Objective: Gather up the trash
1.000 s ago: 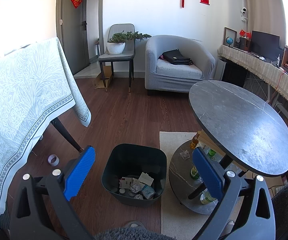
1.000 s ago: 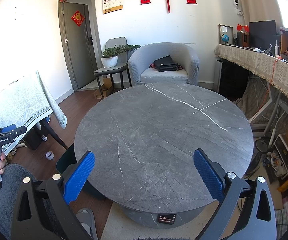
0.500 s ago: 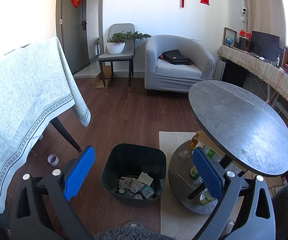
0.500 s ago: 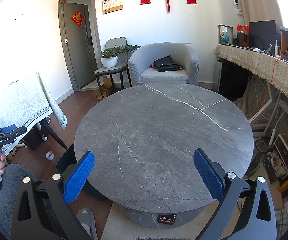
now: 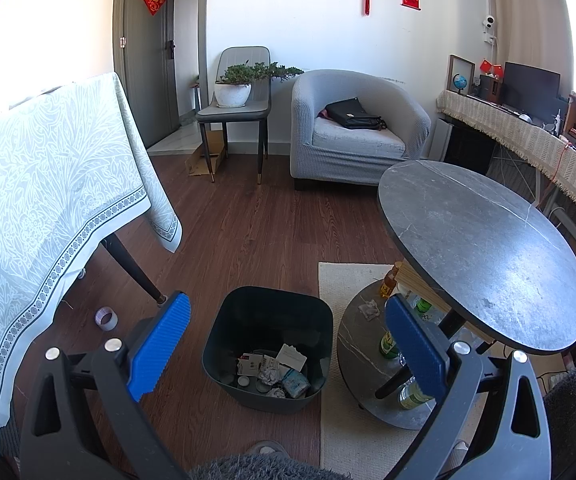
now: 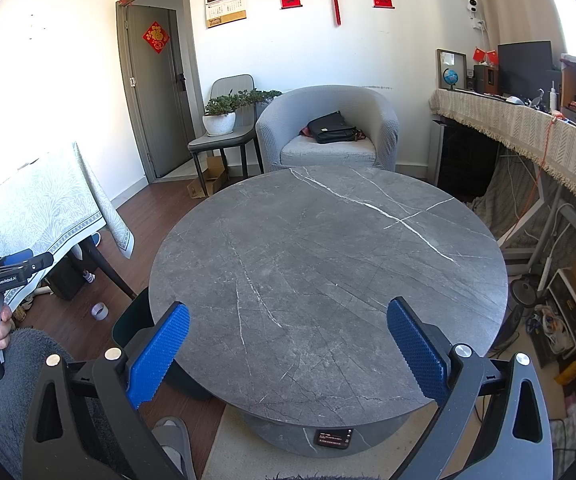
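A dark bin (image 5: 267, 316) stands on the wooden floor, holding crumpled paper, small cartons and wrappers (image 5: 275, 372). My left gripper (image 5: 288, 344) hovers above and in front of it, open, nothing between its blue pads. A crumpled scrap (image 5: 369, 309) lies on the round table's lower shelf (image 5: 356, 344), beside several bottles (image 5: 388, 346). My right gripper (image 6: 288, 346) is open over the near edge of the bare grey marble table top (image 6: 328, 264). The bin's rim (image 6: 131, 320) peeks out left of that table.
A cloth-covered table (image 5: 47, 200) with dark legs stands to the left, a tape roll (image 5: 106, 318) on the floor under it. A grey armchair (image 5: 352, 132) with a black bag and a chair with a plant (image 5: 239, 84) sit at the back. A cream rug (image 5: 344, 420) lies under the round table.
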Motion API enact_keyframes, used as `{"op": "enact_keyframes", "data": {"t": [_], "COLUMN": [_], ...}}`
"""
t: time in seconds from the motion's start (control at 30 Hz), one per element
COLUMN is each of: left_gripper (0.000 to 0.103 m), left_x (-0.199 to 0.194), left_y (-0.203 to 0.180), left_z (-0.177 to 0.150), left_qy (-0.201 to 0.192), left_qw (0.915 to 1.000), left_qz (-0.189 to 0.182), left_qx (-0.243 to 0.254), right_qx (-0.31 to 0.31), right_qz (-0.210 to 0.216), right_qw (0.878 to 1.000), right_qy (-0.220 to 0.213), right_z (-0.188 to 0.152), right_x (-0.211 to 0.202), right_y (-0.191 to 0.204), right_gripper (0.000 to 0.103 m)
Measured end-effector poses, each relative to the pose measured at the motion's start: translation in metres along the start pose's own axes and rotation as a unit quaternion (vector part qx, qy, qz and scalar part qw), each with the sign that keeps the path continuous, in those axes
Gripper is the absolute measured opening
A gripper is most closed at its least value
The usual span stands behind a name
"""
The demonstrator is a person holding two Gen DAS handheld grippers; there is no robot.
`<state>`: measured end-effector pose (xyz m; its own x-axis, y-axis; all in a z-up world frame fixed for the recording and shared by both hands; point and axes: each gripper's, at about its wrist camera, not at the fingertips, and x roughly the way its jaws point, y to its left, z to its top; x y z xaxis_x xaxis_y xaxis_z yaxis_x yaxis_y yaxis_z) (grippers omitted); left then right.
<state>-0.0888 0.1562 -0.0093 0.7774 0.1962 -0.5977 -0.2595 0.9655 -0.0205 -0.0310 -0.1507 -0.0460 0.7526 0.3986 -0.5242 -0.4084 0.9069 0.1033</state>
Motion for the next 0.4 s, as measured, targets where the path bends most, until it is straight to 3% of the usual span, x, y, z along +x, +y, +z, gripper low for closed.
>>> {"op": "enact_keyframes", "data": {"t": [0.4], "left_gripper": [0.100], "left_x": [0.0032], "left_y": [-0.0025], "left_z": [-0.0032], "left_qy": [0.012], "left_qw": [0.9999], "left_qz": [0.002], "left_qx": [-0.007], "right_qx": [-0.001], "right_qz": [0.000], "right_qw": [1.000], "right_qy": [0.000], "right_z": [0.0005], "right_x": [-0.0003], "right_y": [0.0003], "right_gripper": [0.100]}}
